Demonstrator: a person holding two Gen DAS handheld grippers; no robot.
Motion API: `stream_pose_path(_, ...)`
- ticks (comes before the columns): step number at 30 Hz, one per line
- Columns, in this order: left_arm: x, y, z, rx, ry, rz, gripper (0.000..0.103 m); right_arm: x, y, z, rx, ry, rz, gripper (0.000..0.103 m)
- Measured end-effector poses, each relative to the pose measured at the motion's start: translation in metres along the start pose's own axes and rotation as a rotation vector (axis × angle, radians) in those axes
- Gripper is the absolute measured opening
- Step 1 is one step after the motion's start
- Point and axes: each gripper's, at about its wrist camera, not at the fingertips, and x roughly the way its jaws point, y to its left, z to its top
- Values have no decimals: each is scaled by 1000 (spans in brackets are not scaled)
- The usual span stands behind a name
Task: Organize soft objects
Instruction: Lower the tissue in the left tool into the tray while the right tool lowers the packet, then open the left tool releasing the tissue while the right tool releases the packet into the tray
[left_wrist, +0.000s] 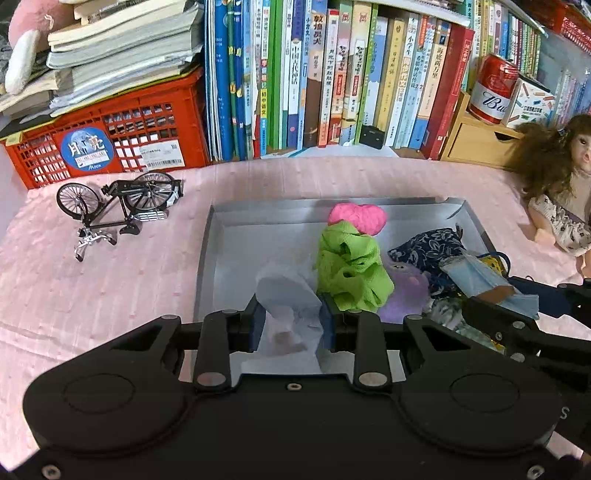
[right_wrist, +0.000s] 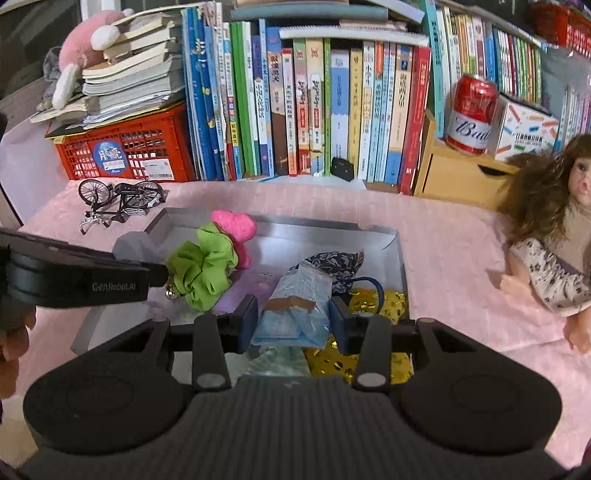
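Left gripper (left_wrist: 291, 325) clamped on crumpled white tissue (left_wrist: 286, 295); right gripper (right_wrist: 294, 325) clamped on pleated blue mask (right_wrist: 299, 295) — both angled down over grey tray (left_wrist: 236, 236).

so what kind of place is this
Probably a home study or child's room: a packed row of books behind a pink cloth surface, with a doll and a model bicycle on it.

The doll (left_wrist: 561, 206) is cut off by the right edge in both views. The green scrunchie (left_wrist: 349, 269) covers part of the pink one (left_wrist: 360, 218) and part of a purple soft thing (left_wrist: 404, 291). In the right wrist view, the blue face mask (right_wrist: 295, 310) hides much of the gold sequin cloth (right_wrist: 384, 302) in the tray's (right_wrist: 325, 232) near right corner. The book titles are too small to read.
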Motion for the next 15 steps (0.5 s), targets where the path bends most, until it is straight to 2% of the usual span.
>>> stream_pose_path(3,8,1,1,-13,28,-17,26,8,-1,4,18,18,5,47)
stream_pose_path(15,17,4,2,-13,54,-38,27,34,2,3,47,99,5,46)
